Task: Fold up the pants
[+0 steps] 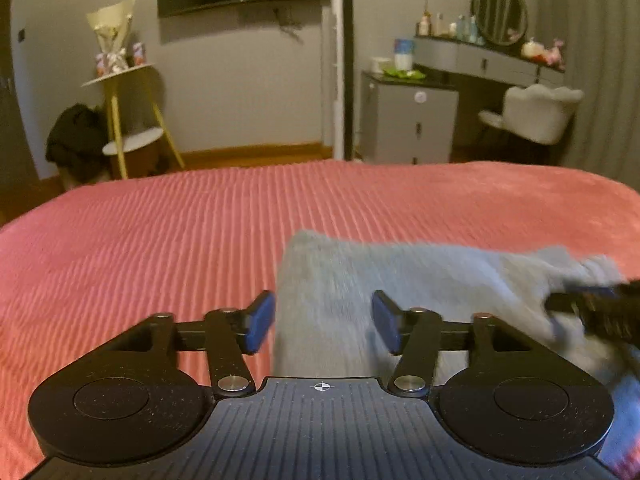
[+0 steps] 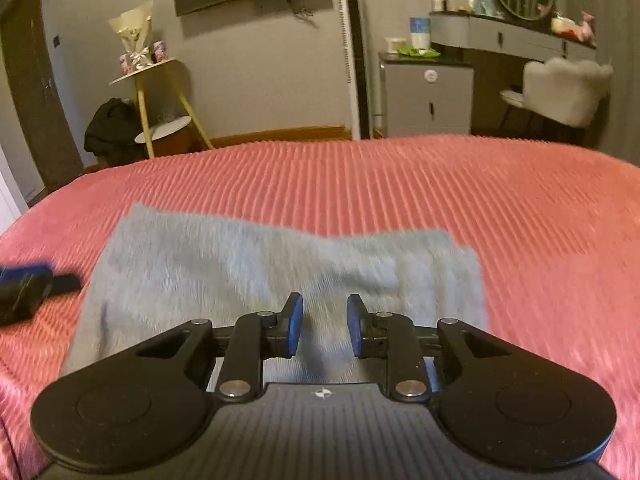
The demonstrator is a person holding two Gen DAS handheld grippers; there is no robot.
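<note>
We are looking over a bed covered with a ribbed salmon-pink bedspread (image 1: 160, 240), and the soft grey folded pants (image 2: 280, 272) are lying on it, toward the near side, as a wide flat rectangle with its long edge running left to right.

Our left claw (image 1: 323, 322), black with blue pads, is hovering over the left end of the pants. Its jaws are standing well apart and released, the left pad over the bedspread just beside the cloth's left edge, the right pad over the grey fabric; nothing is pinched between them. In the right wrist view this claw is showing as a dark blur at the far left (image 2: 28, 288), just off the left edge of the pants.

Our right claw (image 2: 324, 326) is sitting over the near edge of the pants, around the middle of their width. Its blue pads are standing fairly close together with a clear gap between them, and grey cloth is showing through that gap; we cannot tell whether a fold is being pinched, as the picture is blurred there. In the left wrist view the same claw is appearing as a black smear at the right edge (image 1: 592, 308), over the grey fabric.
</note>
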